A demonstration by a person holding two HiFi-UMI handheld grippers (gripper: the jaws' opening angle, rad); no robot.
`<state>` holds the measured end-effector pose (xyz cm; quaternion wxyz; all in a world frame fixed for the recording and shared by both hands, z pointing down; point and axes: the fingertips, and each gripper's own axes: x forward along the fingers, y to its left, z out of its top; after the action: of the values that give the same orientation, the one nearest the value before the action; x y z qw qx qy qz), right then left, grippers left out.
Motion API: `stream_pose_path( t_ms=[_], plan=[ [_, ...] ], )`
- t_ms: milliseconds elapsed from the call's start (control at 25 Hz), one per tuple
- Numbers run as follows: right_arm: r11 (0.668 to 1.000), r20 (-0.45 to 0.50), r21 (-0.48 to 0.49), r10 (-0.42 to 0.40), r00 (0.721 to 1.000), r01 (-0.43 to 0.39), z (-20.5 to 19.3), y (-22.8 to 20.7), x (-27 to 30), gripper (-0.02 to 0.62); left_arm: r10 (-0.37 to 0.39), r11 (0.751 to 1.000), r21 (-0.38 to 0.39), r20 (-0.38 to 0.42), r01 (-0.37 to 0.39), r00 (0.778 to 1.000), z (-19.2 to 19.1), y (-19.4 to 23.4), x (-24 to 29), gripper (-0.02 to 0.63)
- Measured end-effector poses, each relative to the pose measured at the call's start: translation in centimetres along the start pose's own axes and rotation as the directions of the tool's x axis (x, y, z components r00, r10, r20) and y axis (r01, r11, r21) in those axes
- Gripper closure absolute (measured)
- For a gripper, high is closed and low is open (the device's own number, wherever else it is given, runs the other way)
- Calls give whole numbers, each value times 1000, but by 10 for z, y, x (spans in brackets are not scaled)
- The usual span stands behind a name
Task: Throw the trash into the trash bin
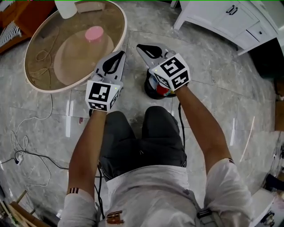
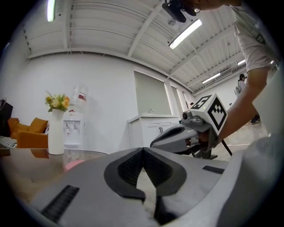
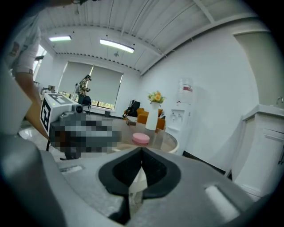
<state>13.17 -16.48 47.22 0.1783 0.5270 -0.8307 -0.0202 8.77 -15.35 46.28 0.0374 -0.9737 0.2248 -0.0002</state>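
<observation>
A small black trash bin [image 1: 153,91] stands on the marble floor in front of the person's knees, with colourful trash [image 1: 162,88] showing inside it. My right gripper [image 1: 140,46] is held over the bin, its marker cube covering part of the bin's mouth. Its jaws meet at the tips with nothing between them [image 3: 142,150]. My left gripper [image 1: 121,54] hangs just to its left, beside the table's edge. It is also shut and empty [image 2: 142,150]. In the left gripper view the right gripper [image 2: 154,143] shows close by on the right.
A round glass table [image 1: 44,86] fills the upper left and carries a pink round object [image 1: 94,33] and a white vase [image 1: 66,8]. A white cabinet [image 1: 222,17] stands at the upper right. Cables [image 1: 22,146] lie on the floor at the left.
</observation>
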Motion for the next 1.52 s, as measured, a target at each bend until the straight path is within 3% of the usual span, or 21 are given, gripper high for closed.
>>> stream_pose_path(
  t_ms=[200,480,720,920,1080,1520],
  plan=[
    [996,38,-10,92,995,-92,35,28,35,594,93,996,-2,-12,-93,996,14,40,-27,607],
    [977,76,1,213,974,-214,51,53,78,594,216,976,-31,-43,-218,975,8,89,-55,607],
    [965,68,-39,263,962,-261,62,49,111,594,237,971,-27,-32,-238,971,21,112,-64,607],
    [961,38,-15,276,961,-275,68,44,132,576,238,970,-23,-88,-241,967,26,134,-60,607],
    [956,-13,-17,291,957,-291,62,42,145,535,224,974,0,-104,-226,969,27,136,-57,607],
    [944,-168,11,328,930,-331,41,40,181,340,239,971,5,-67,-239,969,32,145,-65,607]
  ],
)
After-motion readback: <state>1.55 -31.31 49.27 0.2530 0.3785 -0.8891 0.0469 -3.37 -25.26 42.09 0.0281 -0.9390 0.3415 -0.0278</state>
